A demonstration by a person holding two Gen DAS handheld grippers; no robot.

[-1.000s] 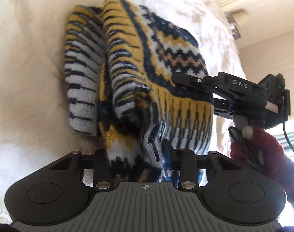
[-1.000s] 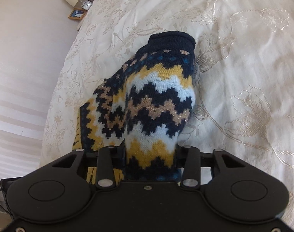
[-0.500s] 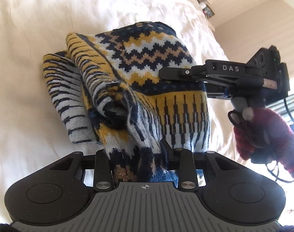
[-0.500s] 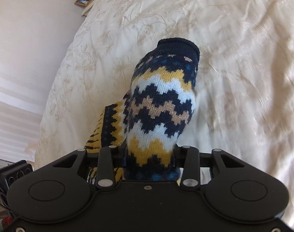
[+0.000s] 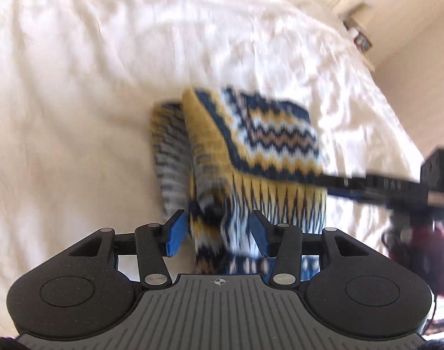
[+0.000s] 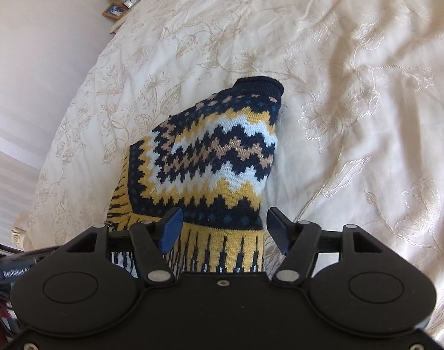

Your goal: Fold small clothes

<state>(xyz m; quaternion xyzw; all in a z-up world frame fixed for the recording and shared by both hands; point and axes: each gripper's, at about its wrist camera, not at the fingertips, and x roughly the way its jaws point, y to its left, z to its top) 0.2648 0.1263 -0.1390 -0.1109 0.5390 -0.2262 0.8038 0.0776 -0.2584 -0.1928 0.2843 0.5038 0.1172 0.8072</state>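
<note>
A small knitted sweater [image 5: 274, 140] in navy, yellow, light blue and tan zigzags lies folded on the cream bedspread [image 5: 76, 116]. My left gripper [image 5: 217, 227] is open, its blue pads on either side of the sweater's near hem, and this view is motion-blurred. My right gripper [image 6: 225, 221] is open too, its pads straddling the yellow-striped edge of the sweater [image 6: 216, 160]. The navy cuff points away from it. In the left wrist view the right gripper [image 5: 397, 186] reaches in from the right at the sweater's edge.
The embroidered bedspread [image 6: 353, 116] spreads around the sweater on all sides. A bedside shelf with a picture frame [image 6: 114, 10] stands at the far left by a pale wall. A hand in a dark red glove [image 5: 426, 248] holds the right gripper.
Both grippers were shut on the sweater and have opened and let it go. The sweater has dropped flat on the bed, and both grippers have drawn back a little.
</note>
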